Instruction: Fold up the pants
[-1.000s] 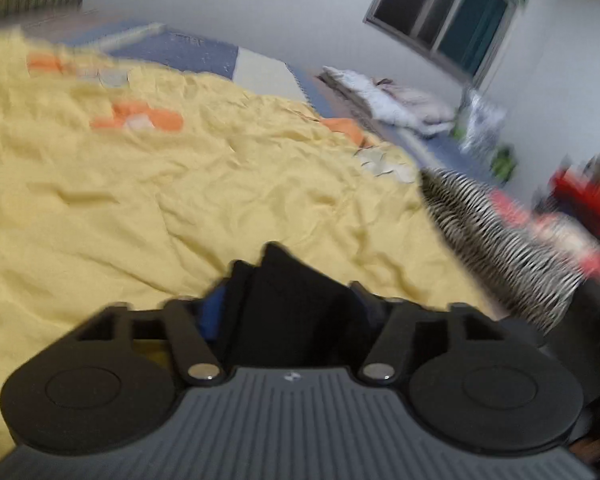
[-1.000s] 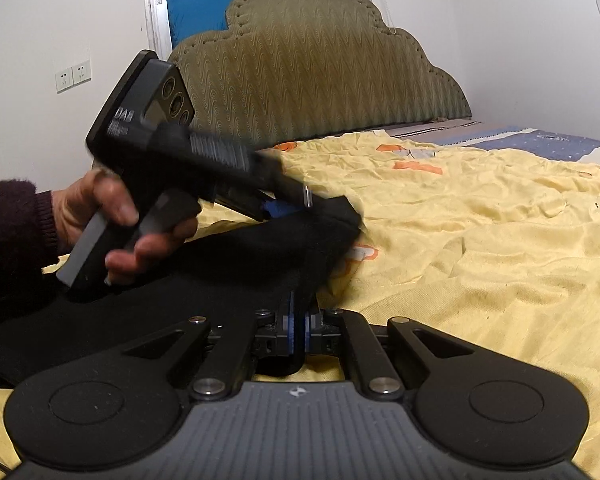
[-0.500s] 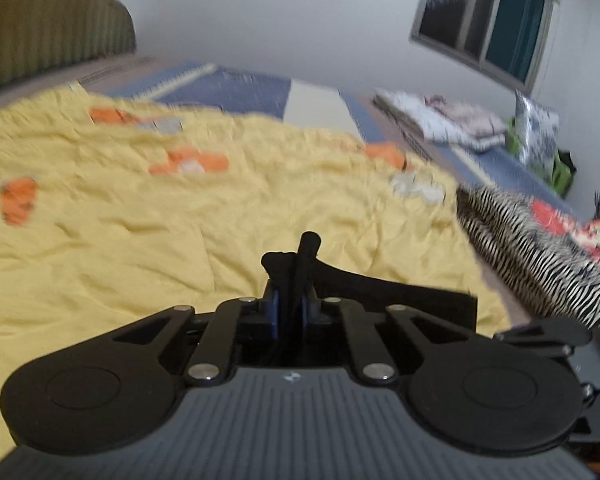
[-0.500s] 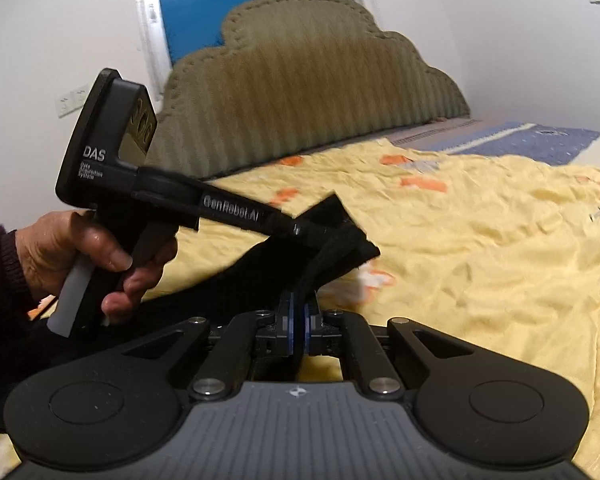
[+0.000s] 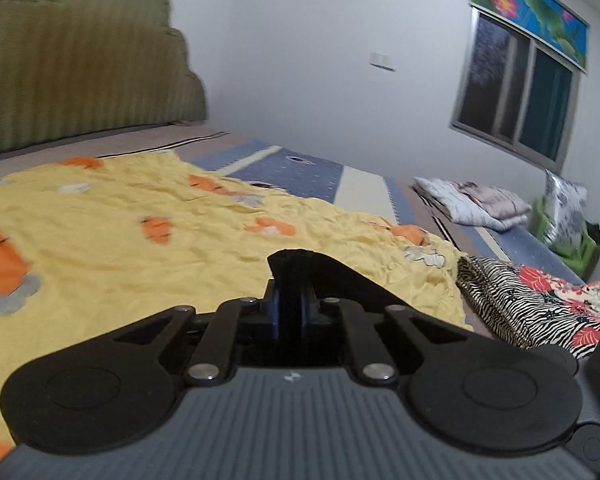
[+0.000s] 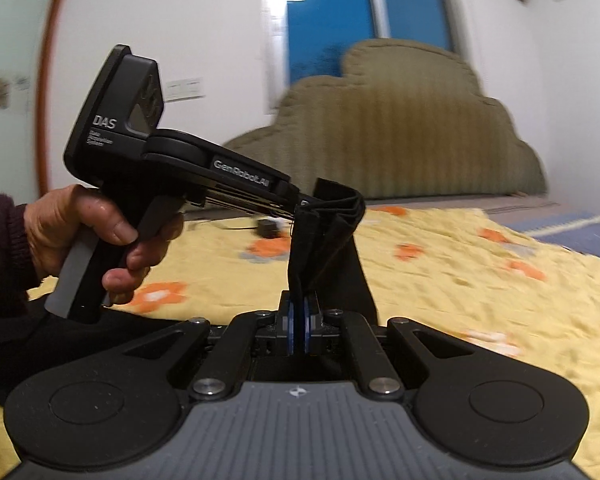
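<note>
Spread wide across the bed, a rumpled yellow sheet (image 6: 480, 280) printed with orange flowers, the landmark for all else. Rising at its far edge, an olive scalloped headboard (image 6: 400, 128). Off the sheet's side in the left wrist view, a zebra-striped cloth with red flowers (image 5: 532, 304), and farther off a folded pale stack of bedding (image 5: 476, 204). Beyond that, a green bin (image 5: 572, 240) with a patterned pillow standing in it. Lifted above the sheet, black pants (image 6: 328, 240): dark, limp fabric bunched into vertical folds, one edge pulled up to a peak and the rest trailing down toward the sheet's near side. Clamped tight on that raised edge, the left gripper (image 6: 300, 204), carried in a hand (image 6: 84, 232) with a dark sleeve; jaws just lately closing, cloth now pinched between them. Lower on the same fabric, the right gripper (image 6: 299, 320), blue pads pressed together on a fold.
</note>
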The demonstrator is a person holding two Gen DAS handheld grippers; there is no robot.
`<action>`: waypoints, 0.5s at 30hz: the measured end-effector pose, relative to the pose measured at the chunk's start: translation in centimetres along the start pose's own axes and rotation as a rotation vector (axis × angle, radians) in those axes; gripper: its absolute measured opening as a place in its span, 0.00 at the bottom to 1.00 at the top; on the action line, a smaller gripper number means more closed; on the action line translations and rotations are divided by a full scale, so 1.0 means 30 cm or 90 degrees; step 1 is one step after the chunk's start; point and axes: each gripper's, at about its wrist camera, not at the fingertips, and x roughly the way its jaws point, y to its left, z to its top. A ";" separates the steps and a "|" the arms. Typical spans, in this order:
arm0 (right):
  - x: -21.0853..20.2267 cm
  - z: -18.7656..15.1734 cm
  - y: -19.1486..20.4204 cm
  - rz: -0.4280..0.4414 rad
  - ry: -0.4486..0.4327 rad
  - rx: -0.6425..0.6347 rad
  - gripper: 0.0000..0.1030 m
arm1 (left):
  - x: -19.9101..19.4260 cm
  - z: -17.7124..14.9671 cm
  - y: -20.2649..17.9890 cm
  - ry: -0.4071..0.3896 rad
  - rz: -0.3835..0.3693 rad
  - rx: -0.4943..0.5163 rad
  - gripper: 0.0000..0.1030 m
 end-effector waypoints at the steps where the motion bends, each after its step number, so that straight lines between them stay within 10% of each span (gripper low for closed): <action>1: 0.005 0.002 0.034 0.008 0.001 -0.013 0.04 | -0.039 -0.017 0.012 -0.010 0.006 -0.014 0.08; 15: 0.067 -0.033 0.427 0.131 0.072 -0.155 0.04 | -0.514 -0.291 0.190 -0.068 0.090 -0.160 0.07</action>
